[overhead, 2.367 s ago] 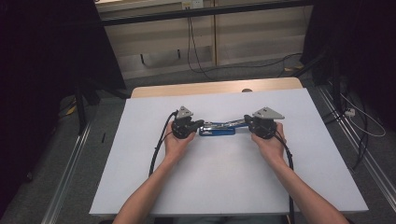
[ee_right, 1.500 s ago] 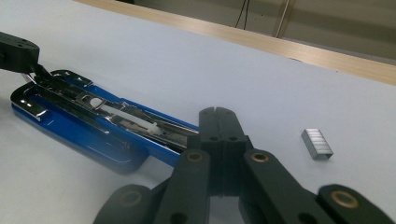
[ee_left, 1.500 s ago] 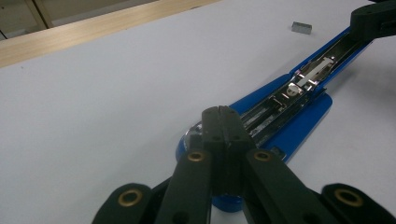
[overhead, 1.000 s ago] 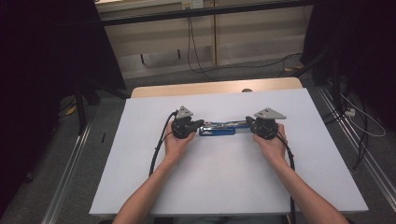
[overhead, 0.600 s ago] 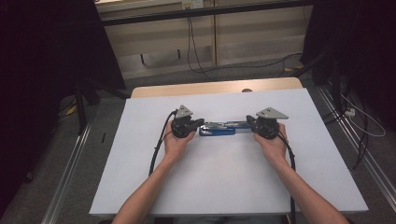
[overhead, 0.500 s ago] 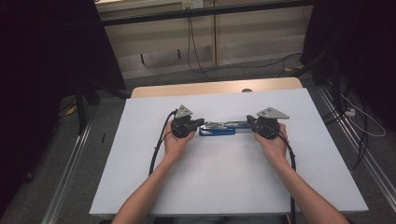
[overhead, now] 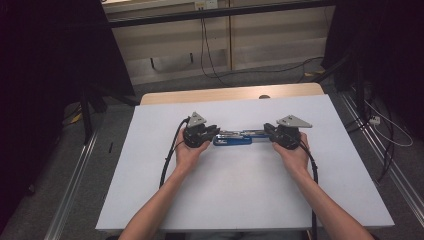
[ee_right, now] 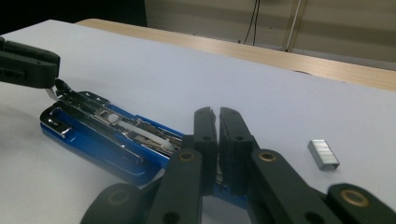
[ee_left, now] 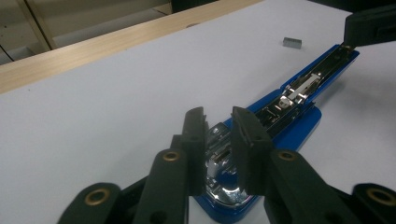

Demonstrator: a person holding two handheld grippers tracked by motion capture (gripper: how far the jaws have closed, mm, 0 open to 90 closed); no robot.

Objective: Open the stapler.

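Opened blue stapler [ee_left: 280,112], ends between both grippers' fingers [ee_left: 247,140]

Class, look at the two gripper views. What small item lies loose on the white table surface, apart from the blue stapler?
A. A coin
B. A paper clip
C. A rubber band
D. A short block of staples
D. A short silvery block of staples lies by itself on the white table, clear of the opened blue stapler; it also shows in the left gripper view, beyond the stapler's far end.

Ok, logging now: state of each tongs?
Left tongs: just opening, straddling the blue metal stapler's end.
Right tongs: closed at its other end; grip unclear.
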